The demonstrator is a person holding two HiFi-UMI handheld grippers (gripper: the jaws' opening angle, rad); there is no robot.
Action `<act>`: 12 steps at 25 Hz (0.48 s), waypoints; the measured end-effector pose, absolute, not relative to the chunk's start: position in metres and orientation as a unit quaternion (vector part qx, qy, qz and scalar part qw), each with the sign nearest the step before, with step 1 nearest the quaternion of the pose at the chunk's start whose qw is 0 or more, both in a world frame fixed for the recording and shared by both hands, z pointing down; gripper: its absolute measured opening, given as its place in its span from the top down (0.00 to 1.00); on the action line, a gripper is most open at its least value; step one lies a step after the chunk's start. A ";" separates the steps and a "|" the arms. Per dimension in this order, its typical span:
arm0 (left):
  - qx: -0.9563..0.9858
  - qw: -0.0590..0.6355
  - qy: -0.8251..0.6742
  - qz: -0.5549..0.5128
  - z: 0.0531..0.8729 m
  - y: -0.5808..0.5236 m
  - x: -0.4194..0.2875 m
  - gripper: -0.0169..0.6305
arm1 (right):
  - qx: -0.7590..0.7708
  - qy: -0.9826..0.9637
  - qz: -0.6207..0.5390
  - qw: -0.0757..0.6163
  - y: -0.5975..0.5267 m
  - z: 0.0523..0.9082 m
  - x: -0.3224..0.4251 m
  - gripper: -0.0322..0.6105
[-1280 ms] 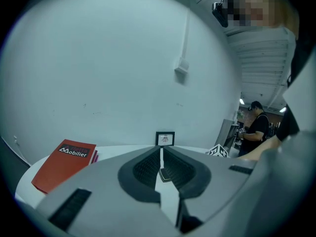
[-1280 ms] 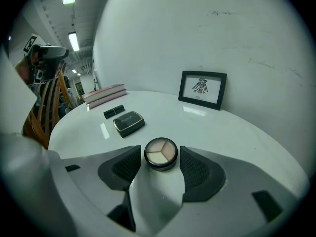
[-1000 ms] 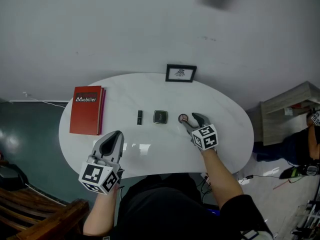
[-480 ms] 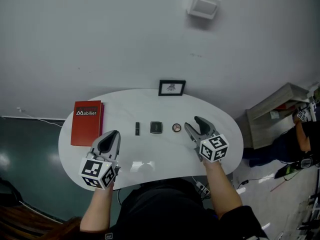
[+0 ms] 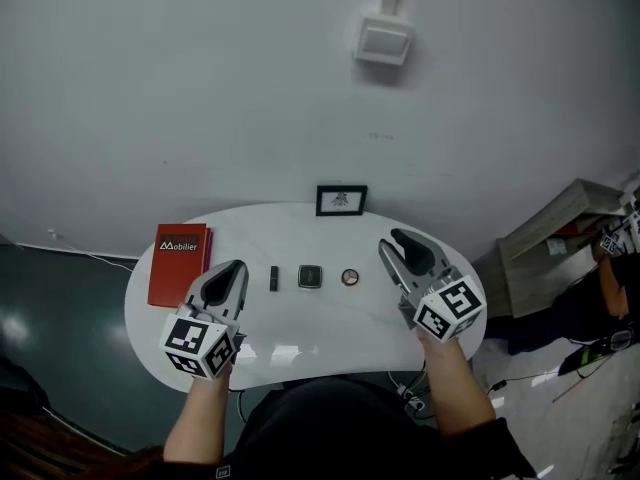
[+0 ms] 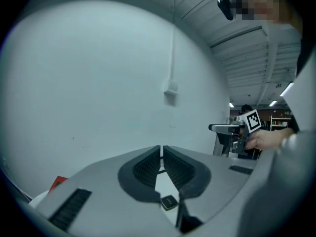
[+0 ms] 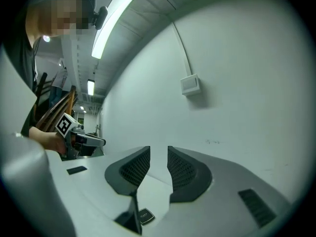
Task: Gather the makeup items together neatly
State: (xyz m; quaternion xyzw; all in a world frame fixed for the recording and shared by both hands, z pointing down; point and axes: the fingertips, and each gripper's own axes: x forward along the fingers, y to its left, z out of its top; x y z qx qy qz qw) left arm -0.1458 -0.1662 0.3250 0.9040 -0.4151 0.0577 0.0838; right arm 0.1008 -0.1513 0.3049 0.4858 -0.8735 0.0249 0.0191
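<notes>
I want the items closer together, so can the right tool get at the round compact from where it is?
Probably yes. The right tool hangs just right of the round compact, its jaws closing with nothing between them; only bare table separates the two.

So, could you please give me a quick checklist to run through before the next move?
1. Left gripper empty: ok, jaws together with nothing in them.
2. Right gripper empty: ok, jaws closing with nothing between them.
3. Items lined up: ok, black tube, square compact and round compact lie in a row, apart from each other.
4. Grippers off the items: ok, neither touches one.
5. Red book and picture frame away from the row: ok.
6. Compact lids fully shut: cannot tell, too small.
</notes>
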 end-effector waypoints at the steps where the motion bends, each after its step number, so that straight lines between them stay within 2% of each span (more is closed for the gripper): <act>1: 0.905 0.080 -0.415 0.056 0.319 -0.167 -0.141 0.93 | 0.479 -0.877 0.024 0.019 -0.150 0.299 0.101 0.77; 5: 0.910 0.058 -0.407 0.053 0.298 -0.170 -0.120 0.93 | 0.449 -0.893 0.023 0.003 -0.144 0.278 0.102 0.84; 9: 0.914 0.037 -0.401 0.055 0.282 -0.166 -0.103 0.93 | 0.416 -0.905 0.043 -0.080 -0.133 0.245 0.106 0.87; 12: 0.914 0.051 -0.402 0.023 0.263 -0.168 -0.097 0.93 | 0.388 -0.919 0.019 -0.069 -0.124 0.230 0.093 0.88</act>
